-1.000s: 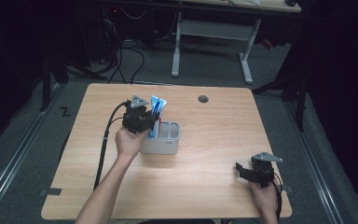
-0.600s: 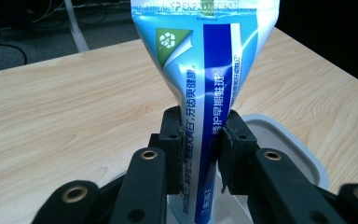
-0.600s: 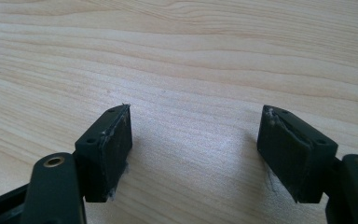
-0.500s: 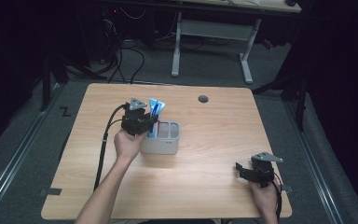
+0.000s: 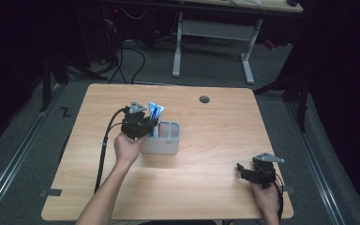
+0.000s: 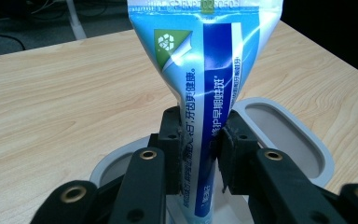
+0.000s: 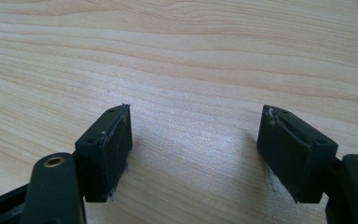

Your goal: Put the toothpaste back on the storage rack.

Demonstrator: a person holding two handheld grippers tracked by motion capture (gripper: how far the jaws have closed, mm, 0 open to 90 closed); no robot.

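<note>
A blue and white toothpaste tube (image 6: 205, 70) stands upright, its lower end inside the left compartment of a grey two-compartment holder (image 6: 307, 154). My left gripper (image 6: 200, 154) is shut on the tube just above the holder's rim. From the high view, the tube (image 5: 155, 112) sticks up out of the holder (image 5: 168, 143) near the middle of the table, with the left gripper (image 5: 143, 125) at the holder's left end. Over the table's front right corner my right gripper (image 5: 243, 169) is open, its jaws (image 7: 196, 149) wide apart above bare wood.
The wooden table (image 5: 215, 136) has a round cable hole (image 5: 204, 99) near its far edge. A black cable (image 5: 104, 150) trails from the left gripper toward the front. Another desk's frame (image 5: 211, 42) stands on the floor beyond the table.
The left gripper and the tube have sunk slightly toward the holder. The right gripper has not moved.
</note>
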